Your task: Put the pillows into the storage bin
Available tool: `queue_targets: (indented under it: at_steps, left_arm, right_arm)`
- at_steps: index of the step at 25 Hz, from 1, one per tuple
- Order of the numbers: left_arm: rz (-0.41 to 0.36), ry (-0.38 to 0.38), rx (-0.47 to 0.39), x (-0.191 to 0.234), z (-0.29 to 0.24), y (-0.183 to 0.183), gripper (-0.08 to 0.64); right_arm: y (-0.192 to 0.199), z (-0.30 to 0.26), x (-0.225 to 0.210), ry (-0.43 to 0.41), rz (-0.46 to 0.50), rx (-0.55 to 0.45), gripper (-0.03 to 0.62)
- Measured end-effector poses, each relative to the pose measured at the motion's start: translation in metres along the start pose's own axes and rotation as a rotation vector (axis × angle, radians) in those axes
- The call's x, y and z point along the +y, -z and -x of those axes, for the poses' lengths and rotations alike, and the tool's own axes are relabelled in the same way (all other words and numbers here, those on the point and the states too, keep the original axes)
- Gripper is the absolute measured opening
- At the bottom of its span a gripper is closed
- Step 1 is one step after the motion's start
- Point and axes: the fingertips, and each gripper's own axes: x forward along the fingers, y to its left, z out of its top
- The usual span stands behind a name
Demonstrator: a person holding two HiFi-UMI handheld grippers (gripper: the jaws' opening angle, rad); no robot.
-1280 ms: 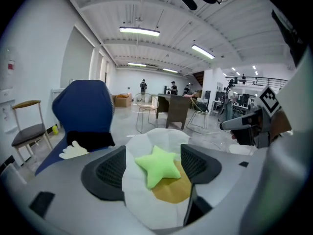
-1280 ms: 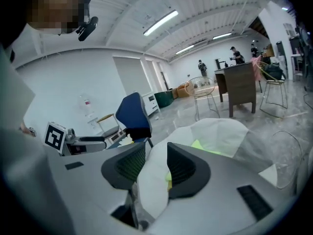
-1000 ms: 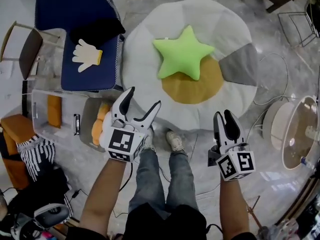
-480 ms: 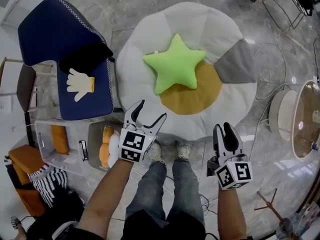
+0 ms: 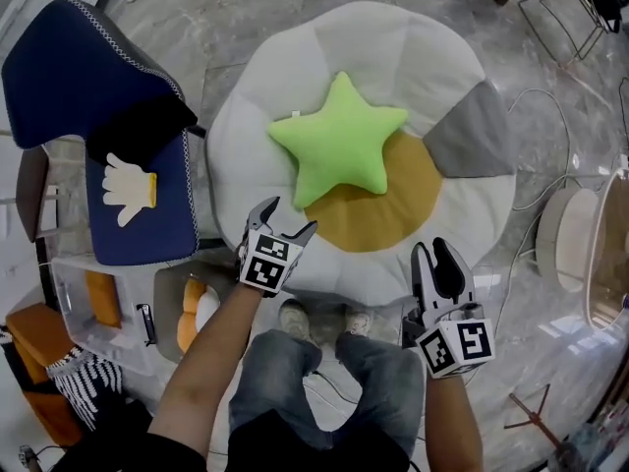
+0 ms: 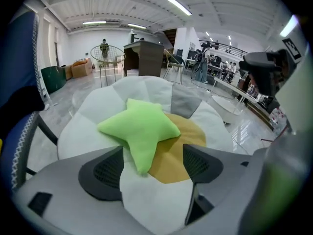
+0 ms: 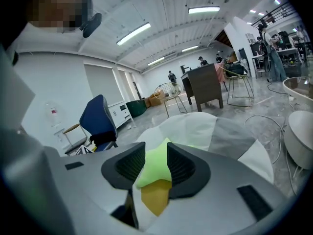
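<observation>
Now | left gripper lowered toward star pillow, jaws just widened, empty | right gripper lower, narrow gap, empty

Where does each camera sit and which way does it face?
Head view: on the person's head, looking steeply down at the star pillow on the round cushion; shows forearms, left gripper, right gripper, legs.
Left gripper view: on the left gripper, aimed down at the pillow; shows its jaws, wide apart, just opened further.
Right gripper view: on the right gripper, aimed flatter, past the cushion; shows its jaws, narrowly apart.
Shared: both gripper views frame the pillow between jaws.
</observation>
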Motion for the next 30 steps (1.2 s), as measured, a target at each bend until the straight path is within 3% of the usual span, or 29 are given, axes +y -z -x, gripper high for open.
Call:
queue_targets:
  at_steps: [4, 8, 11, 18, 24, 25, 27, 30]
  left_arm:
    - [-0.031, -0.015, 0.056, 0.012, -0.062, 0.011, 0.388]
    - [0.029, -0.046, 0.087, 0.024, -0.107, 0.021, 0.403]
    - [-0.032, -0.093, 0.129, 0.032, -0.131, 0.024, 0.422]
    - [-0.038, -0.182, 0.255, 0.046, -0.169, 0.052, 0.497]
    - [-0.038, -0.215, 0.345, 0.055, -0.181, 0.051, 0.499]
    - [-0.049, -0.217, 0.354, 0.055, -0.179, 0.049, 0.483]
    - [-0.069, -0.217, 0.346, 0.053, -0.169, 0.042, 0.323]
    - [-0.062, -0.186, 0.319, 0.039, -0.148, 0.028, 0.253]
  right_arm:
    - [0.022, -0.007, -0.037, 0.031, 0.005, -0.006, 0.153]
    - [0.045, -0.004, -0.07, 0.045, -0.102, -0.009, 0.152]
    - [0.047, -0.002, -0.083, 0.052, -0.119, -0.03, 0.152]
    - [0.045, 0.004, -0.082, 0.025, -0.11, -0.052, 0.152]
    - [0.046, 0.023, -0.079, 0.052, -0.107, -0.044, 0.152]
    - [0.048, 0.026, -0.077, 0.055, -0.109, -0.033, 0.15]
    - [0.051, 0.032, -0.073, 0.054, -0.115, -0.012, 0.148]
    - [0.048, 0.041, -0.067, 0.066, -0.136, 0.011, 0.144]
